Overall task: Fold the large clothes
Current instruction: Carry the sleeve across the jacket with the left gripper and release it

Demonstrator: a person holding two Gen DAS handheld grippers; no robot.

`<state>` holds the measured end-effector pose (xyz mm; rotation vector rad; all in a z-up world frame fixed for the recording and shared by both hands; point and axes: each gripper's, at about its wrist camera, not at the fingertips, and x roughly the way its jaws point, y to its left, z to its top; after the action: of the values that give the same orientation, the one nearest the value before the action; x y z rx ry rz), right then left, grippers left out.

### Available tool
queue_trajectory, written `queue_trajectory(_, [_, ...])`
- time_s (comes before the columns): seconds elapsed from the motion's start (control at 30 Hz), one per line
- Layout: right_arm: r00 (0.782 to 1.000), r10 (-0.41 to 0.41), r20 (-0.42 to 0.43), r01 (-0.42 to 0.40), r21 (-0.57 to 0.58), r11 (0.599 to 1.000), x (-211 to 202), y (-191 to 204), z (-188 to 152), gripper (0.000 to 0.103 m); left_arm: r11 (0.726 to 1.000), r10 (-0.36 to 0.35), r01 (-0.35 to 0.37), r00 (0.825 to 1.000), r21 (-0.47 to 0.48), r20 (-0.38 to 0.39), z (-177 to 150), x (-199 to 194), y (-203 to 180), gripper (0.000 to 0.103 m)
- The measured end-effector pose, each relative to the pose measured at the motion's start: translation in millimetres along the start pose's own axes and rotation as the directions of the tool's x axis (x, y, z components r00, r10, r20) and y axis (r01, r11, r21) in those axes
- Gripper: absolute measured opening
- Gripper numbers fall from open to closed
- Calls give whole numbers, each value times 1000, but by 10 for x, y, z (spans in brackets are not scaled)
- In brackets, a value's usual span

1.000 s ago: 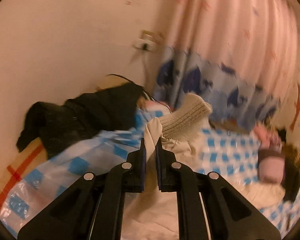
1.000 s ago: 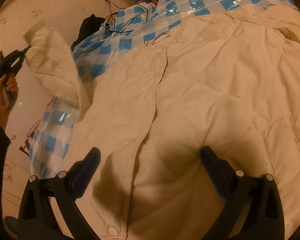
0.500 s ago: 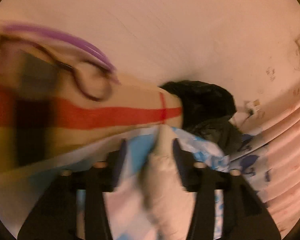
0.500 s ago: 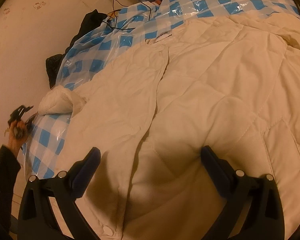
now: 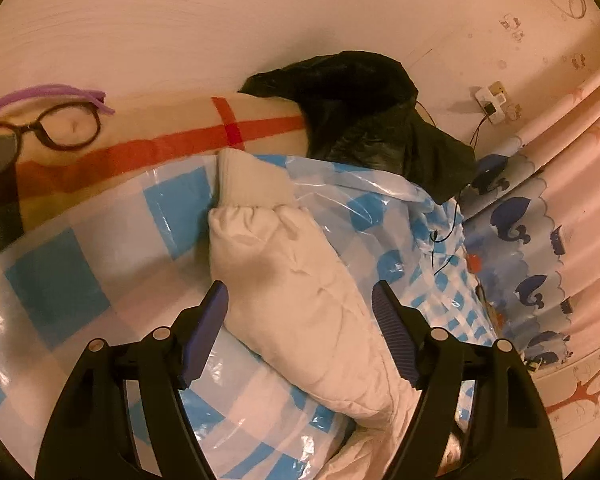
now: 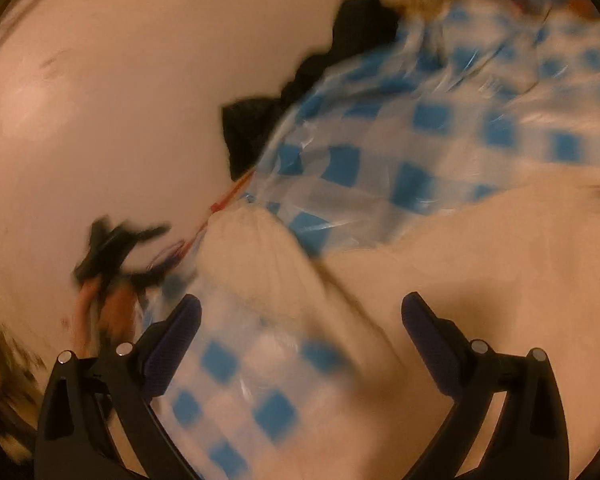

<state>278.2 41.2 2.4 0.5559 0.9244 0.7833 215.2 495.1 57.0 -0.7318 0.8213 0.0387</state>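
A cream padded jacket sleeve (image 5: 268, 240) with a ribbed cuff (image 5: 252, 180) lies on the blue-and-white checked plastic sheet (image 5: 60, 280). My left gripper (image 5: 300, 296) straddles it with its jaws opening, and the pads stand clear of the fabric on both sides. In the blurred right wrist view my right gripper (image 6: 300, 308) is open and empty above the sheet (image 6: 380, 160) and the jacket's body (image 6: 480, 280). The sleeve (image 6: 252, 248) reaches out to the left there, towards a hand (image 6: 108, 312) holding the left gripper (image 6: 116, 244).
A black garment (image 5: 372, 112) is heaped against the wall beyond the cuff. Glasses (image 5: 60, 128) and a purple strip (image 5: 40, 94) lie on a red-striped blanket (image 5: 160, 148) at the left. A whale-print curtain (image 5: 540, 240) and a wall socket (image 5: 492, 100) are at the right.
The left gripper brought the raised sleeve down onto the checked sheet and opened off it. The right gripper swung left from over the jacket's body, and its view has blurred.
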Motion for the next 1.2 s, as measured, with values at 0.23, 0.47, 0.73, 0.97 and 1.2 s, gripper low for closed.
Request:
queue_trajectory(0.23, [950,194,-243,-202,-6,979,1275,625,-143,97,998,35,-35,999,43,2,83,-343,204,74])
queue_trajectory(0.47, [918,-395,23,193,-898,396,1434,1771,-1838,97,993,34,-27,998,112,-60,-120,-501,180,77])
queue_trajectory(0.73, [960,-263,-96,101,-759,643,1218,1700,-1632,97,873,186,-138,981,467,-58,-385,-462,-719,77])
queue_trajectory(0.97, [944,328,-39,-325,71,943,1068,745,-396,97,900,86,-44,993,433,-77,-385,-689,-804,78])
queue_trajectory(1.2, [933,327,-151,-343,-93,935,1585,1577,-303,97,906,96,-85,995,415,-5,-349,-1102,-614,78])
